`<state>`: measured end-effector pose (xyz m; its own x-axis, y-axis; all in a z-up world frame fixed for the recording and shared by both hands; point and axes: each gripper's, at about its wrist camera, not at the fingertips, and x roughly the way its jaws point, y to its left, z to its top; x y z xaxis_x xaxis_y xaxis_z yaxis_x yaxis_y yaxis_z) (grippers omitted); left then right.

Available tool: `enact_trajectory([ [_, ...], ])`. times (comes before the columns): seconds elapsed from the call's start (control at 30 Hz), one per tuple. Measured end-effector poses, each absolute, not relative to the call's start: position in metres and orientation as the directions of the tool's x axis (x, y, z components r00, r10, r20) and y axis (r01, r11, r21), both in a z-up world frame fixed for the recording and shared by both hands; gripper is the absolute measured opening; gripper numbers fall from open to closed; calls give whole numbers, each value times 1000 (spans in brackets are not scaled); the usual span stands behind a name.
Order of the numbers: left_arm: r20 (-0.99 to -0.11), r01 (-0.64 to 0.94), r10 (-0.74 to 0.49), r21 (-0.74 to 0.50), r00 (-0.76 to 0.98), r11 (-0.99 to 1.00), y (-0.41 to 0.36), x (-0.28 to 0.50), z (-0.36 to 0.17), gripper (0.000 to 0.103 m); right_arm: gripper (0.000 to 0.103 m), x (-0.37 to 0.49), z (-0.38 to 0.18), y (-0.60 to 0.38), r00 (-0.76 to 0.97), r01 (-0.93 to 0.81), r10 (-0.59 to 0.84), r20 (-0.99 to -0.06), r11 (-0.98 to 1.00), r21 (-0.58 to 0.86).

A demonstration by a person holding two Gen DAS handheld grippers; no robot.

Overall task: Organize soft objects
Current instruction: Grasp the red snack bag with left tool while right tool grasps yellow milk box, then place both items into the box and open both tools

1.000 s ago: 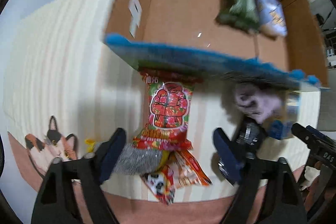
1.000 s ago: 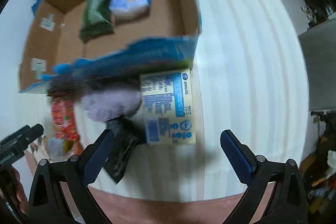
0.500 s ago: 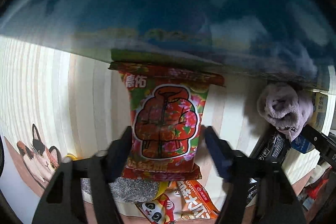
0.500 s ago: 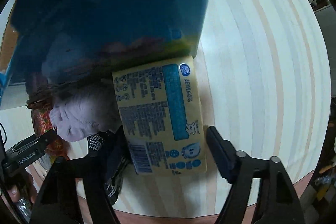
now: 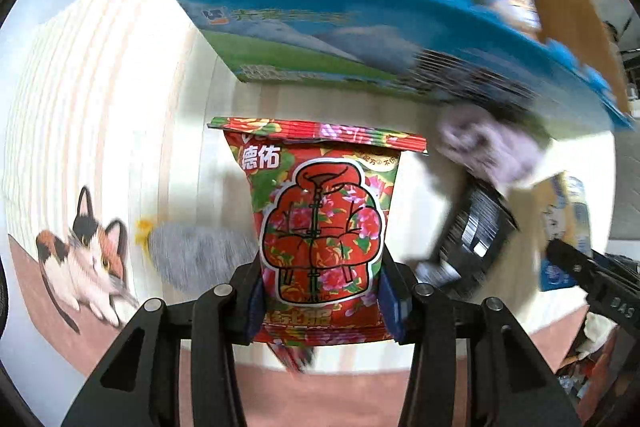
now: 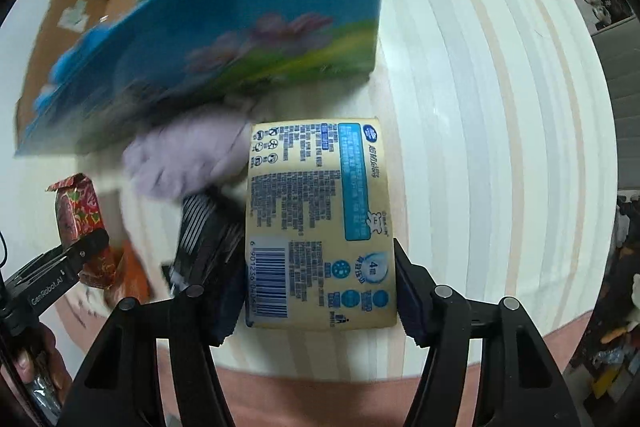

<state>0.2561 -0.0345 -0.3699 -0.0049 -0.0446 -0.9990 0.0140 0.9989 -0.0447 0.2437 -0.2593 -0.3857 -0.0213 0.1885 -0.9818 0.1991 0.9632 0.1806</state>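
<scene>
The red pack (image 5: 320, 227) is pinched by the left tongs (image 5: 320, 301) at lower centre. The yellow pack (image 6: 320, 227) is pinched by the right tongs (image 6: 320, 301), below the box (image 6: 224, 39).

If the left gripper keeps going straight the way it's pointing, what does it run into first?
Likely the printed blue front wall of the cardboard box. The left gripper is shut on the red packet, whose top would probably touch first, though depth is unclear.

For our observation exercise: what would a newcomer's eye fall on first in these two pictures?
The red floral packet, clamped upright in the left gripper, fills the middle of its view. The yellow pack sits likewise in the right gripper. Behind both stands the blue-sided box, goods inside.
</scene>
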Motion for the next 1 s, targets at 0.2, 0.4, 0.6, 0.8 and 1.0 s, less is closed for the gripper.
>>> enact_trajectory([
  [0.2,-992,21,-123,-123,12,992,-53,215,-335,43,66,204,-355,-246,30,163,235,-972,958,237],
  [0.4,-979,70,-192,-188,66,980,-69,217,-281,43,66,197,-294,-252,101,139,319,-943,934,330],
  [0.6,-958,124,-243,-225,151,966,-74,274,-230,43,66,227,-221,-256,225,102,359,-906,916,388],
  [0.8,-954,140,-209,-182,214,973,-69,357,-210,43,66,295,-195,-252,298,100,298,-907,935,340],
  [1.0,-969,114,-164,-144,186,983,-63,440,-246,43,66,355,-234,-250,259,150,242,-935,946,287],
])
